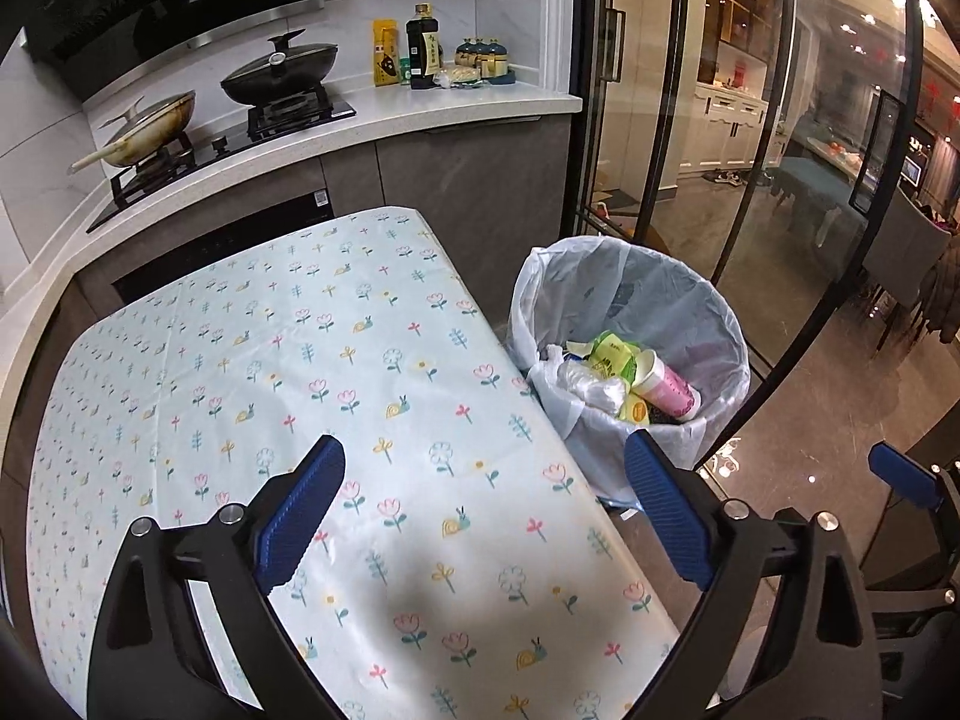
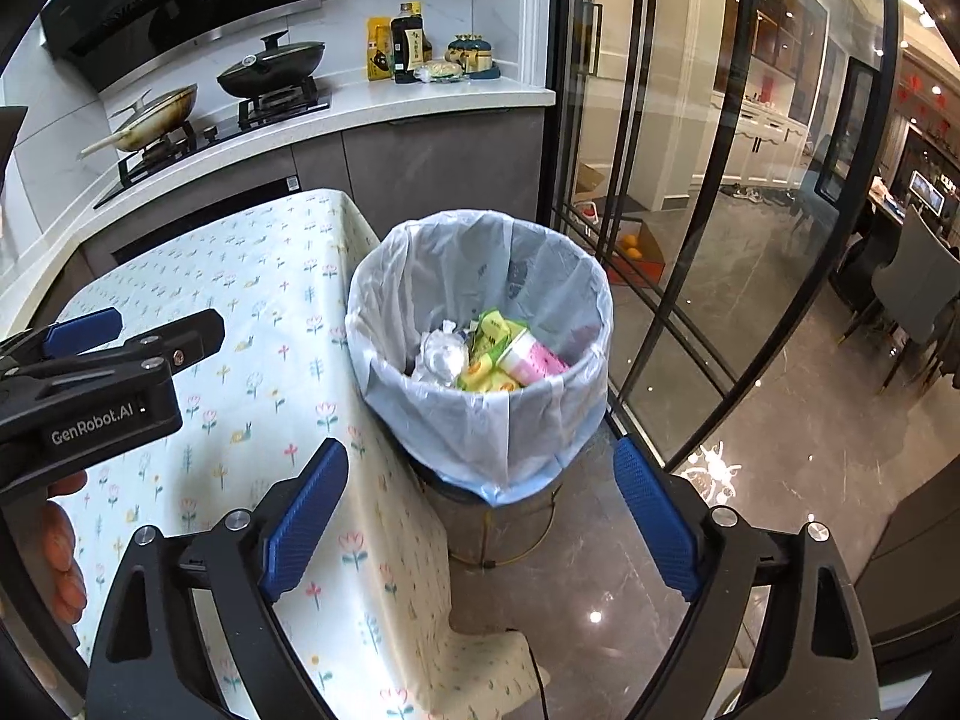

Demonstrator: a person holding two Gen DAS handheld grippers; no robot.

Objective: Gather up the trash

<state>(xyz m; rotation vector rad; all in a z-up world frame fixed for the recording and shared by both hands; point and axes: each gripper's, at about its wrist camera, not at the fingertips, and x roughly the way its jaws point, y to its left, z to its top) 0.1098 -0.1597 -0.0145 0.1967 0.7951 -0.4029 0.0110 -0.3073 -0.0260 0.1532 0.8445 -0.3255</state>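
Both pairs of jaws are spread wide with nothing between them: those of the left gripper [image 1: 486, 516] are held over the flowered tablecloth [image 1: 336, 396], those of the right gripper [image 2: 480, 510] above the edge of the surface and the floor [image 2: 780, 480], with the trash bin beyond.

Collected trash is seen lying in the trash bin [image 2: 480, 420], which is lined with a pale plastic bag [image 2: 420, 276] and set on the floor just beside the right-hand edge of the surface. A pink-and-white cup [image 2: 534, 360] is laid on its side on top of the pile, its long axis slanted, with the mouth turned toward the surface. Beside it are green and yellow wrappers [image 2: 492, 336] and a crumpled clear plastic wad [image 2: 441, 357].

Only in the right wrist view are the bin's base with its thin yellow ring, the hanging side of the tablecloth, and the left gripper seen from the side, with fingers [image 2: 60, 540] of the person behind it, shown. Only in the left wrist view is most of the cloth-covered top shown, bare of objects.

Behind the surface a white kitchen counter [image 1: 420, 114] is seen with a gas stove [image 1: 228, 144], a pan [image 1: 150, 126], a lidded wok [image 1: 279, 69] and bottles [image 1: 423, 48]. To the right, black-framed glass doors [image 1: 690, 120] are seen, with a dining room beyond.
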